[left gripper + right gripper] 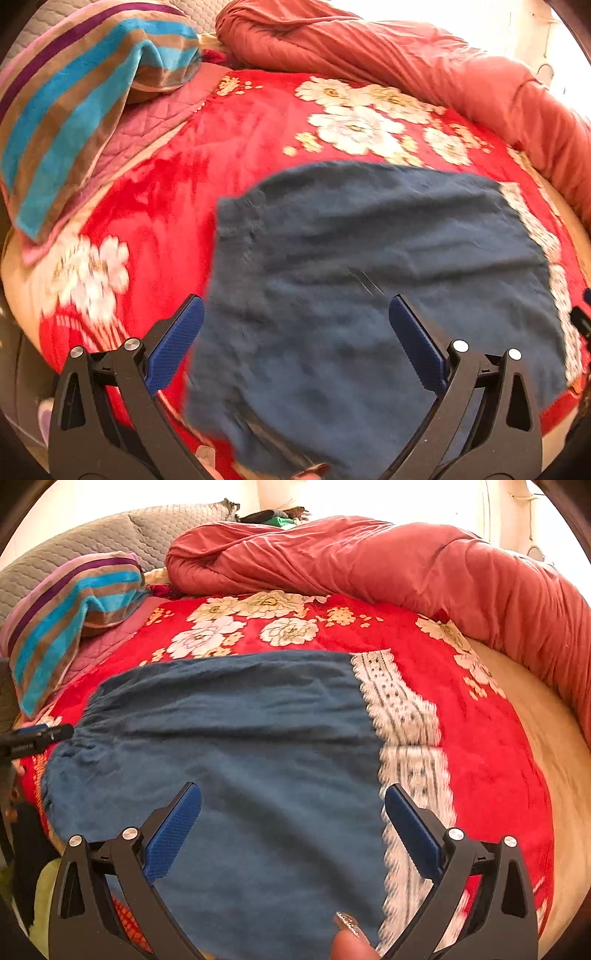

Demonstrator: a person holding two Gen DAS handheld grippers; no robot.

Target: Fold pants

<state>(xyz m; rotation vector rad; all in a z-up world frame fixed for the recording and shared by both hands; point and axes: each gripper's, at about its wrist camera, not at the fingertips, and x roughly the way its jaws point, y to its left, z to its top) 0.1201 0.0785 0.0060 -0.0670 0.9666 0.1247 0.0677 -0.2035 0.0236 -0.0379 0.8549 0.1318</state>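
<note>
While both hand-held grippers, left (295, 314) and right (293, 801), hover spread apart and empty, the blue pants (229, 760) lie flat on the bed's red floral blanket (491, 760); a careless pinch could snag that plush blanket too.

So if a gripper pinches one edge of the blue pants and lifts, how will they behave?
The blue pants will probably drape limply: the cloth lies flat with soft wrinkles. The gathered waistband may bunch up. On the plush red floral blanket they would likely drag rather than slide. Both grippers, left and right, are open.
</note>
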